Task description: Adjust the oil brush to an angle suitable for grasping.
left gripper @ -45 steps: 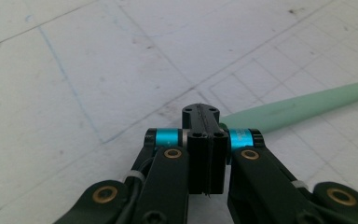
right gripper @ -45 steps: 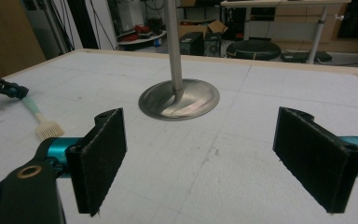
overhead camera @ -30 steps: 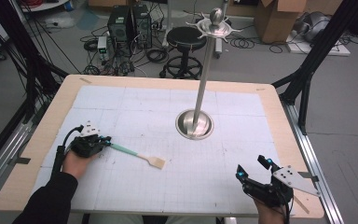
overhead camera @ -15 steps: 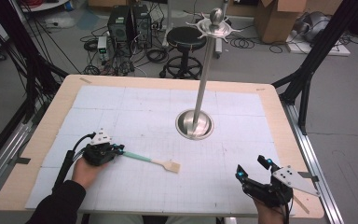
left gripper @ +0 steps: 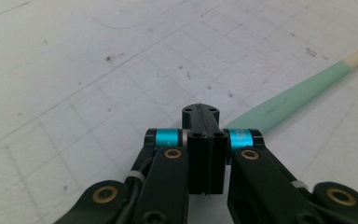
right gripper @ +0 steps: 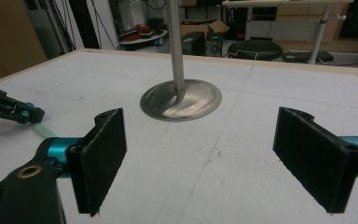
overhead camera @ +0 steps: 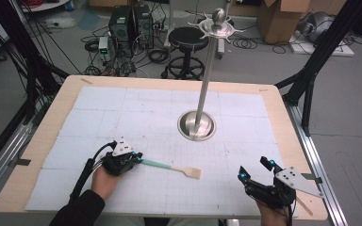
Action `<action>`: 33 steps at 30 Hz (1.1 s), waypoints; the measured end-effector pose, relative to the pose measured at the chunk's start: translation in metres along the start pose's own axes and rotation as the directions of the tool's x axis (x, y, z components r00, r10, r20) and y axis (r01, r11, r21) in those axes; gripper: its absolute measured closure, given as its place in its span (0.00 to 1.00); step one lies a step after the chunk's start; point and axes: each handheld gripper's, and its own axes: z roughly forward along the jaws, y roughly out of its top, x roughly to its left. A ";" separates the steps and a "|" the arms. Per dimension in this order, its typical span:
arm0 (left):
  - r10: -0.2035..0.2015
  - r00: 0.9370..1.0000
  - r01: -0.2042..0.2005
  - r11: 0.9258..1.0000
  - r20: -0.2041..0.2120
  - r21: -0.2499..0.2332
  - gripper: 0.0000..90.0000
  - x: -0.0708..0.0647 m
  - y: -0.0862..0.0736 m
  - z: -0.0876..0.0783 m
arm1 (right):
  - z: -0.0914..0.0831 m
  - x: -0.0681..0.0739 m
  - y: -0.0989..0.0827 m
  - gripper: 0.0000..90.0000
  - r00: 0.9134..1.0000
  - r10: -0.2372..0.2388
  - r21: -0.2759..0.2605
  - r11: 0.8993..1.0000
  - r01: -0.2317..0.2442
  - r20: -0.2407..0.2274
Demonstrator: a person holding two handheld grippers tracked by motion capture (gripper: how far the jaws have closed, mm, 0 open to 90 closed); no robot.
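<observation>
— Left gripper (overhead camera: pixel 134 159) status?

— Jaws clamped on the green handle of the spatula (overhead camera: pixel 172 166). Against the earlier frames, it has carried the spatula rightward across the near half of the table (overhead camera: pixel 52 122), blade now nearer the metal stand (overhead camera: pixel 196 125).

— And the other?

— Right gripper (overhead camera: pixel 254 172) rests near right, jaws wide, empty. Judged: transport toward the stand is underway.

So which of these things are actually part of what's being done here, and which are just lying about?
Part of the job:
- spatula, its green handle held in the left gripper, which is shut on it
- metal stand on the table, probably where it goes
- right gripper, open, waiting

Just lying about:
- stool
- computer boxes
- cardboard box
</observation>
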 end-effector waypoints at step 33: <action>-0.085 0.989 0.123 0.932 0.125 -0.341 0.66 0.016 -0.007 -0.073 | 0.002 0.000 0.000 0.18 1.000 -0.002 0.013 1.000 0.002 -0.018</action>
